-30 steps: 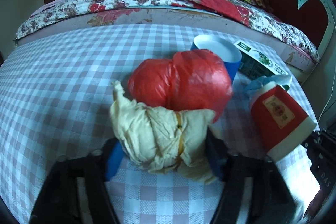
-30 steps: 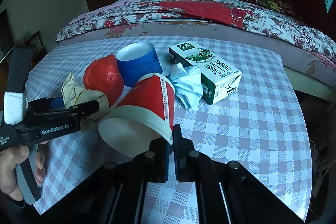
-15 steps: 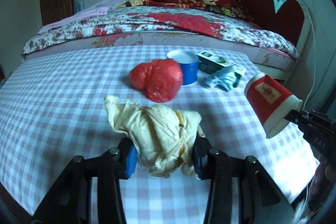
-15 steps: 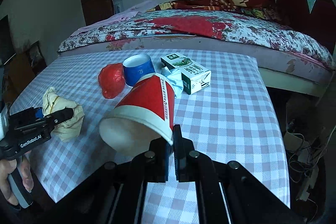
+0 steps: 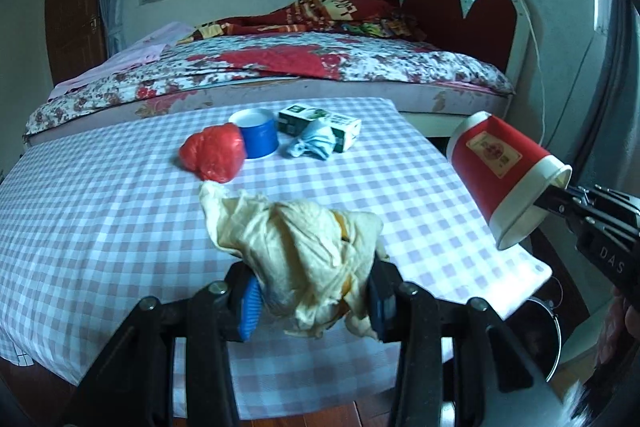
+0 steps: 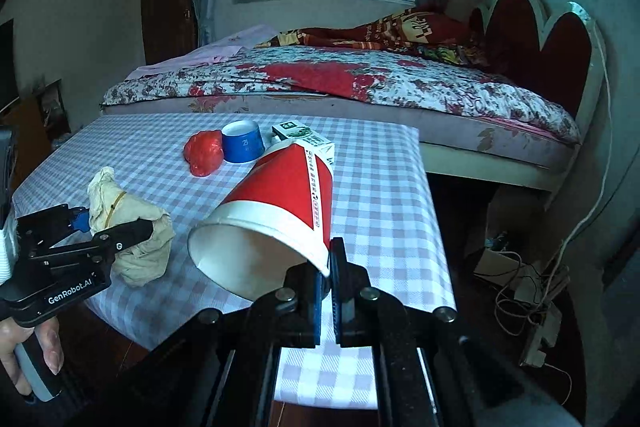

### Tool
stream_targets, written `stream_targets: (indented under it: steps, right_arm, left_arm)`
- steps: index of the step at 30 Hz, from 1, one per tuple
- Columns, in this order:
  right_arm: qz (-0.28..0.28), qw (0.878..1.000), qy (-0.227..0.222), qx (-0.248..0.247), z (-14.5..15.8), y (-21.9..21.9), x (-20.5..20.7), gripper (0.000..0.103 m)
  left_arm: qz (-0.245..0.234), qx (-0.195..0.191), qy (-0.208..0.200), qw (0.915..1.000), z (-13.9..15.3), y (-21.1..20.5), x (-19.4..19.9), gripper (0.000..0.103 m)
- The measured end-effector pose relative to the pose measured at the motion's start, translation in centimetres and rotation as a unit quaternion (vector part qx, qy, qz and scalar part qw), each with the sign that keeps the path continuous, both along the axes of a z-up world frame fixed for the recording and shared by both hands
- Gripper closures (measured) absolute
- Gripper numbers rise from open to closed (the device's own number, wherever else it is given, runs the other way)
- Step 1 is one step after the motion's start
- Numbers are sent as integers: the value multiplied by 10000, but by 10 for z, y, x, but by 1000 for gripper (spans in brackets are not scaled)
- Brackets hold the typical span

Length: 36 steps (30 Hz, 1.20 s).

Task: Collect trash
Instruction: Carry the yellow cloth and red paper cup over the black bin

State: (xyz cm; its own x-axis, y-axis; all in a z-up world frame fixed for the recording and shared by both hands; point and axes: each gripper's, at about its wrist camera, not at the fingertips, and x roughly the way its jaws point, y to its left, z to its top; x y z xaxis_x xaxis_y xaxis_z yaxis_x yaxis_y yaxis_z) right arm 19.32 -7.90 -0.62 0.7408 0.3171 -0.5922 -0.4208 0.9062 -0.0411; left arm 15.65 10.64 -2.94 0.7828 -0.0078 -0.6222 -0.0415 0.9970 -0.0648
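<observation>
My left gripper is shut on a crumpled yellow wrapper and holds it above the near edge of the checked table; it also shows in the right wrist view. My right gripper is shut on the rim of a red paper cup, tilted, at the table's right edge. On the far part of the table lie a red plastic wad, a blue cup, a blue tissue and a green and white carton.
A bed with a floral cover stands behind the table. Cables and a power strip lie on the floor to the right. A round metal rim shows below the table's right corner.
Both grippers have pulled back and up from the table with their loads. The wrapper has left the red wad, and the cup has moved right past the table's edge.
</observation>
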Motion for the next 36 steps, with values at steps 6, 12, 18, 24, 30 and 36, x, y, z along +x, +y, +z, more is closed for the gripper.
stream_targets:
  steps: [6,12,18,24,30,36]
  right_arm:
    - [-251,9996,-90,-23,4,-35,-23,99]
    - [-608,9981,-55,-9,1,-79,-37,99]
    - [-970,9953,-5,-63,-4,-121,-49,99]
    - [-1279,9917,135,-73,-15,-159,-61,99]
    - [-1617,9858,449,-65,-37,-207,-72,99]
    - [-1833,9802,739,-125,-60,-250,-85,99]
  left_arm:
    - [-351,49,-82,9993,9,-40,-10,60]
    - [-763,58,-70,9970,9,-82,-12,60]
    - [-1249,52,-34,9922,5,-128,-13,60]
    - [-1701,42,76,9854,-4,-168,-15,60]
    - [-2197,25,296,9751,-20,-212,-18,60]
    - [-2788,59,586,9585,-42,-261,-24,60]
